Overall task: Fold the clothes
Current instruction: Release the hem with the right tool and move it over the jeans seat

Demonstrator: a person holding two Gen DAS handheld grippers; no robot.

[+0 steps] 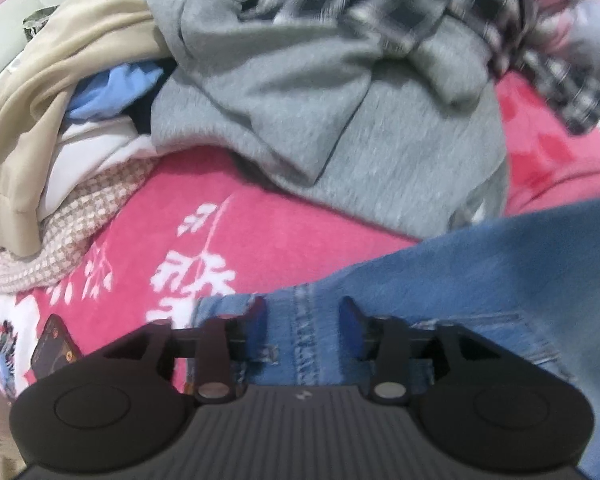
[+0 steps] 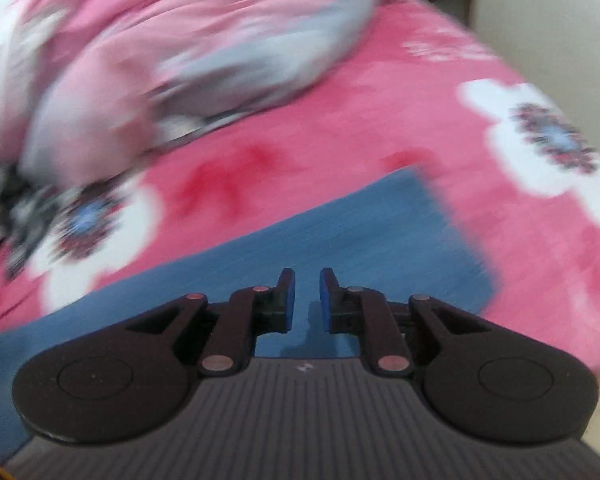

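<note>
Clearly we are in the middle of folding the faded blue denim jeans (image 1: 480,280), which lie flat on the pink floral fleece bedspread (image 1: 228,216) directly beneath both tools. Our left tool (image 1: 304,312) stands spread, its blue pads either side of a stitched seam without pressing it; the cloth lies between them, unheld. Our right tool (image 2: 307,296) is nearly together, a narrow gap showing between its blue pads (image 2: 289,292), and nothing is pinched there; it hovers over a smooth stretch of denim whose squared end lies just ahead and to its right.

We judge that a fold has been laid and released. The next move probably calls for a fresh pinch on an edge or the seam, then a lift and carry across the garment.

Denim looks stiff and heavy, with raised double stitching near the left tool. Ahead of that tool sits a crumpled heap: a soft grey knit sweatshirt (image 1: 340,128), a black-and-white checked shirt (image 1: 380,0), a beige garment (image 1: 60,80) to the left. The right view is blurred.
</note>
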